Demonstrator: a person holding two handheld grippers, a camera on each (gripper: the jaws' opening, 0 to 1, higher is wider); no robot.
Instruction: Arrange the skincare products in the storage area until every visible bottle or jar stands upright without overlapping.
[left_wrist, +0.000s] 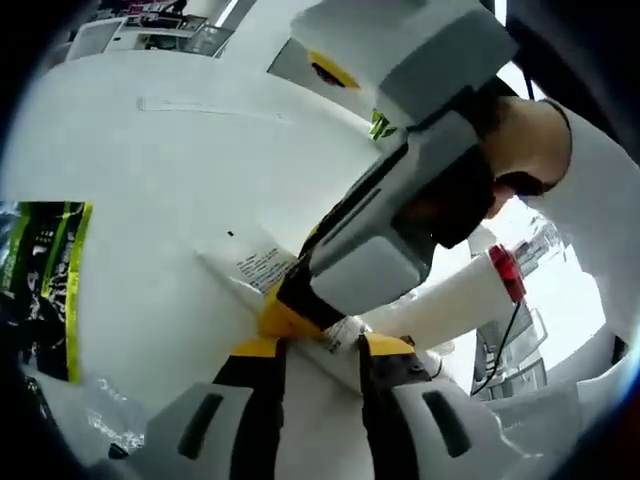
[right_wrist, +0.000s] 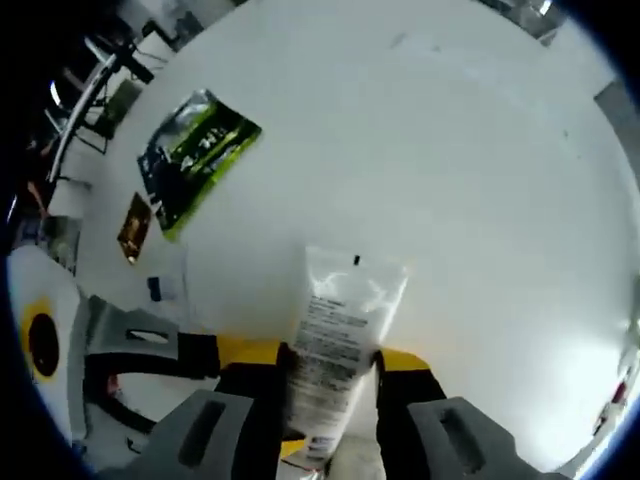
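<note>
1. In the right gripper view, the right gripper (right_wrist: 330, 385) has its yellow-tipped jaws closed around a white tube (right_wrist: 343, 335) with dark printed text; the tube's flat crimped end points away from the camera, out over the white table (right_wrist: 450, 150).
2. In the left gripper view, the left gripper (left_wrist: 322, 350) has its jaws against the same white tube (left_wrist: 300, 300), one on each side of it. I cannot tell whether they are squeezing it.
3. There the right gripper (left_wrist: 385, 215) crosses from the right and meets the tube just above the left jaws.
4. A white bottle with a red cap (left_wrist: 460, 290) shows behind the right gripper, tilted in this view.
5. A green and black packet (right_wrist: 195, 160) lies flat on the table, well apart from the tube. A small brown packet (right_wrist: 133, 228) lies near it.
</note>
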